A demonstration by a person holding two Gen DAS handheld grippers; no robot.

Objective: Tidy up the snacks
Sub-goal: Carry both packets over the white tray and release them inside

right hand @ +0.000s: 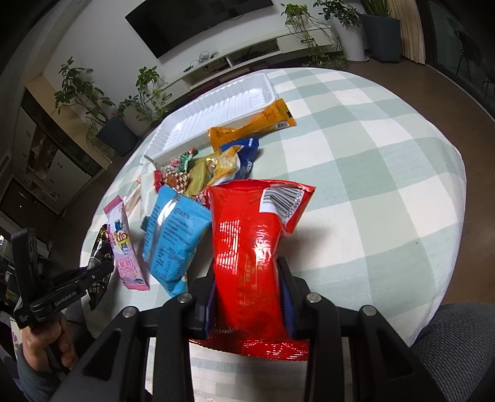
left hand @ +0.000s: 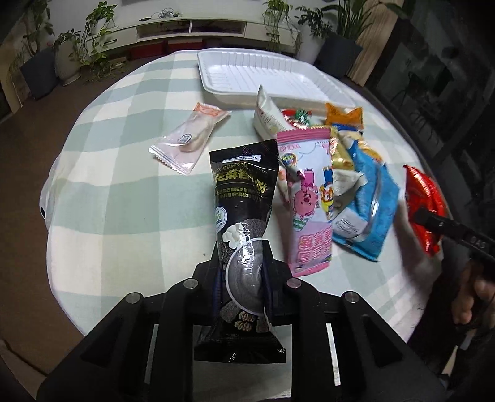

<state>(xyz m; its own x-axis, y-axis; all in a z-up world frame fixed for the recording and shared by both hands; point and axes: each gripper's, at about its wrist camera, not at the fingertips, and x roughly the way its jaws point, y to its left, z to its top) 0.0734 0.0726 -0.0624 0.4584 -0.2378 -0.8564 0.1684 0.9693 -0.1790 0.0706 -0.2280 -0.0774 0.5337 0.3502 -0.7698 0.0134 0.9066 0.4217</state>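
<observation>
My left gripper (left hand: 241, 263) is shut on a black sesame snack pouch (left hand: 241, 198) and holds it upright above the table; it also shows in the right wrist view (right hand: 100, 247). My right gripper (right hand: 247, 278) is shut on a red snack bag (right hand: 250, 247), which also shows at the right edge of the left wrist view (left hand: 423, 198). A white plastic tray (left hand: 256, 74) sits empty at the far side of the table, also seen in the right wrist view (right hand: 216, 111). A pile of snacks lies in front of it: a pink cartoon packet (left hand: 309, 198), a blue bag (left hand: 368, 204) and an orange packet (right hand: 250, 126).
A pale pink wrapped pastry (left hand: 188, 136) lies alone left of the pile. The table has a green and white checked cloth (right hand: 371, 173). Potted plants (left hand: 71, 52) and a low white TV cabinet (left hand: 191, 27) stand beyond the table. My knee (right hand: 458, 349) is at the near right.
</observation>
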